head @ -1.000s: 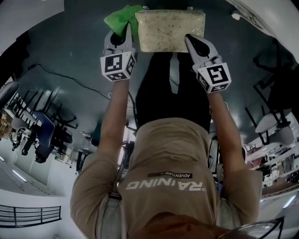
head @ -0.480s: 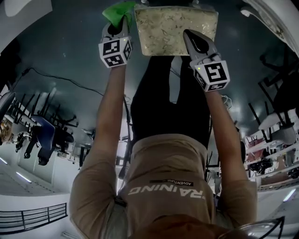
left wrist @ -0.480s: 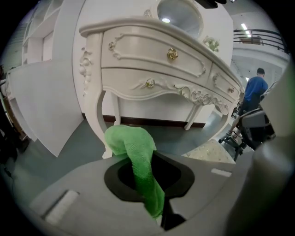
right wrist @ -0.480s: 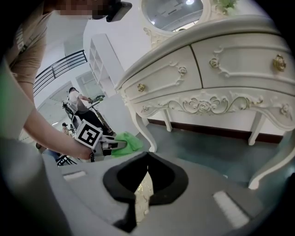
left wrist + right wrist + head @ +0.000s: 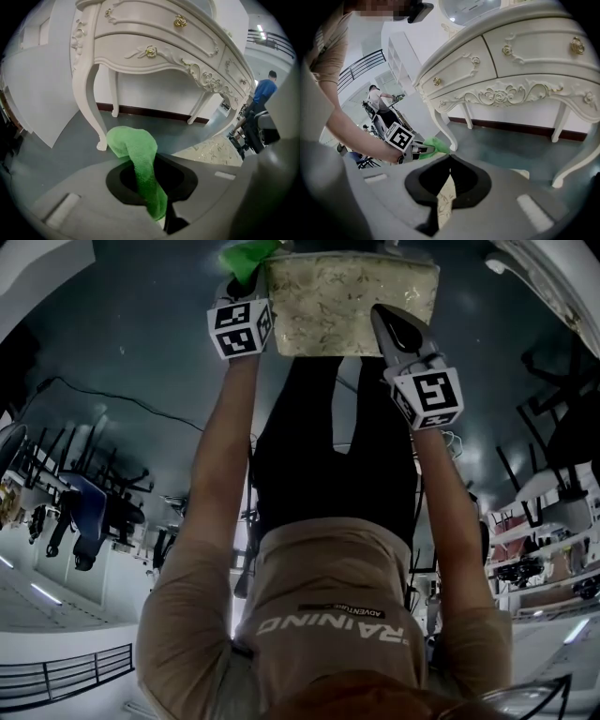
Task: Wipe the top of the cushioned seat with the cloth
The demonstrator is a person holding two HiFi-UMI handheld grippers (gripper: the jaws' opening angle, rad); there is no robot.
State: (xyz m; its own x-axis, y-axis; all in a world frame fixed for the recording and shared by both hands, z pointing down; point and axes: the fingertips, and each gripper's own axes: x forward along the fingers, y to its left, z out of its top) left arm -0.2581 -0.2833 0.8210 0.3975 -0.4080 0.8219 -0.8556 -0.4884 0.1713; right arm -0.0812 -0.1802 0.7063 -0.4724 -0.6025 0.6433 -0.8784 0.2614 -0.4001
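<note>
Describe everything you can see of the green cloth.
The green cloth is bright green, soft-looking fabric with a nubby weave, bunched rather than spread flat. The left gripper is shut on a narrow stretch of it, and a rounded lump flops out beyond the jaw tips. It hangs beside the left edge of the cushioned seat; no contact with the seat shows.

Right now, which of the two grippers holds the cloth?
The left gripper: the green cloth is pinched between its jaws. The right gripper is shut, without any cloth.
</note>
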